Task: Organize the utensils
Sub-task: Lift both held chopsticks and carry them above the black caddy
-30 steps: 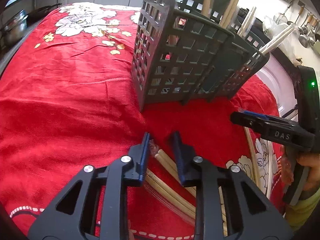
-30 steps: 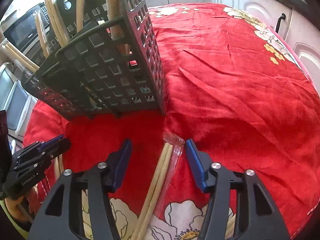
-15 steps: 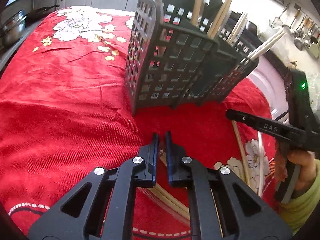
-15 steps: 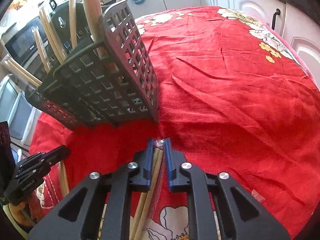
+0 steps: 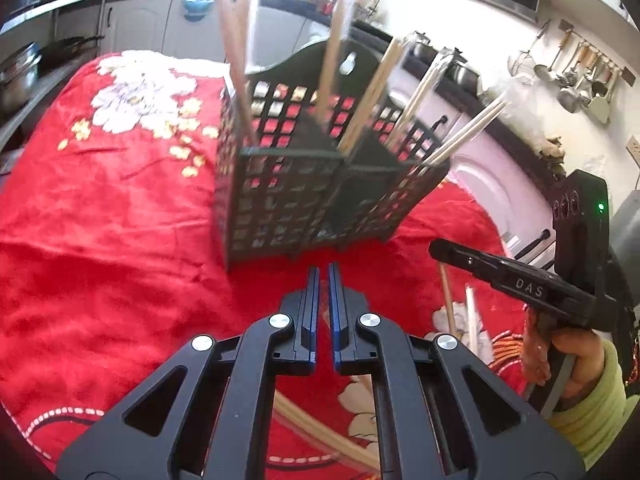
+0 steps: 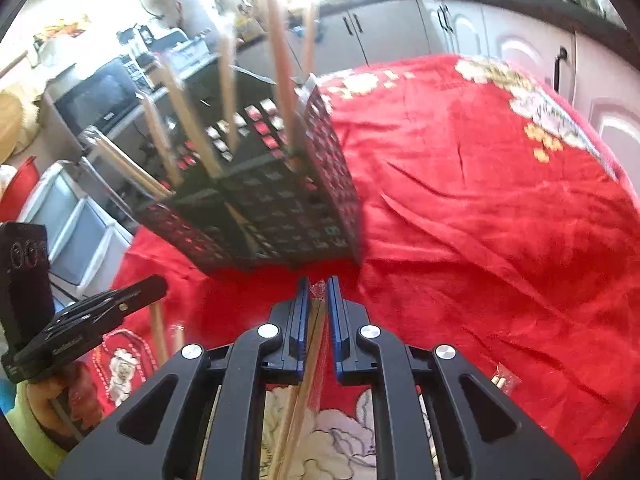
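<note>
Since 1 s ago, right gripper (image 6: 318, 292) now clamped on wrapped pale wooden chopsticks (image 6: 310, 364) — left gripper (image 5: 324, 280) pressed together, apparently empty — next, dark perforated plastic caddy (image 6: 280, 208).

The tablecloth (image 5: 100, 240) is red cloth with a soft, slightly napped look. The utensil basket (image 5: 320, 196) is dark matt plastic lattice. The chopsticks (image 5: 372, 92) look like pale bare wood. Both tongs, left (image 5: 323, 276) and right (image 6: 318, 284), are matt black plastic with shiny metal screws.

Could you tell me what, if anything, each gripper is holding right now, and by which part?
The right gripper clamps a wrapped pair of chopsticks near its upper end. The left gripper is shut with nothing visible between its fingers.
</note>
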{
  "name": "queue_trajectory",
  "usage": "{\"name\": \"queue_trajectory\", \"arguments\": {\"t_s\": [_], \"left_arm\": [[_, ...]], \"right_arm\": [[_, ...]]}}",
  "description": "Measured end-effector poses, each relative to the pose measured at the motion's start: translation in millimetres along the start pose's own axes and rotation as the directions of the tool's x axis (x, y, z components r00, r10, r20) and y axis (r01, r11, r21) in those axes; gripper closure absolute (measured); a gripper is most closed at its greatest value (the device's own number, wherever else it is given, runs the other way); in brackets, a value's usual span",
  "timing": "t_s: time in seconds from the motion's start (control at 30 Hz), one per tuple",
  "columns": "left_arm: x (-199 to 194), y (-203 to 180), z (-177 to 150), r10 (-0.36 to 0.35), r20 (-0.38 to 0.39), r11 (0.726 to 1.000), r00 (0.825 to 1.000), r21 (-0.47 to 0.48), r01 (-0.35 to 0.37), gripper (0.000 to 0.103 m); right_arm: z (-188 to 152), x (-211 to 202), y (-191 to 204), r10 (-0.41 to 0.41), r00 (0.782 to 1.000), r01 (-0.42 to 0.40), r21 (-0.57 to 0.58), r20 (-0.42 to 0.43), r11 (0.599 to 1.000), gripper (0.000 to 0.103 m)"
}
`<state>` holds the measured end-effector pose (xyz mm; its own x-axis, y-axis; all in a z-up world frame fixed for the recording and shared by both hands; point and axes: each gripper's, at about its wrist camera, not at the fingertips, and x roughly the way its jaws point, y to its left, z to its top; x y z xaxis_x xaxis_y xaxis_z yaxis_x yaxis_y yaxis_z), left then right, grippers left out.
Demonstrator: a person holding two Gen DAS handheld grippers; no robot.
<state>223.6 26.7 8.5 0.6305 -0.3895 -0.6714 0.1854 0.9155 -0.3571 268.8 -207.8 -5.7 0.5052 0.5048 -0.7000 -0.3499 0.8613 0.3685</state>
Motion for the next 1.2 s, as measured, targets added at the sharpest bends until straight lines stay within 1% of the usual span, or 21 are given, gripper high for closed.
{"name": "queue_trajectory", "arguments": {"t_s": [0.17,0.33,0.5,0.7,1.2], "left_arm": [[-12.9,-13.2,14.8,-0.017,0.042,1.000,0.999,0.026,0.016,0.101],[-24.8,-23.7,24.8,-0.032,0.084,0.999,0.996,0.045,0.028,0.101],[-35.7,-34.4,34.6,-0.047,0.120,0.997,0.992,0.066,0.039,0.101],[-49.2,-43.0,46.6,-0.068,0.159,0.995,0.985,0.087,0.054,0.101],[-76.1,-55.2,73.5,-0.098,0.237,0.990,0.966,0.120,0.071,0.101]], "right_arm": [[5.2,-22.7,14.8,0.011,0.998,-0.007,-0.053,0.067,0.999,0.094],[8.5,-42.0,30.3,0.010,0.991,0.005,-0.107,0.137,0.994,0.094],[11.2,-55.8,39.1,0.032,0.983,-0.007,-0.137,0.180,0.990,0.094],[15.9,-75.1,51.8,0.045,0.969,0.000,-0.180,0.245,0.984,0.094],[27.7,-103.2,73.4,0.053,0.931,0.035,-0.235,0.361,0.971,0.094]]}}
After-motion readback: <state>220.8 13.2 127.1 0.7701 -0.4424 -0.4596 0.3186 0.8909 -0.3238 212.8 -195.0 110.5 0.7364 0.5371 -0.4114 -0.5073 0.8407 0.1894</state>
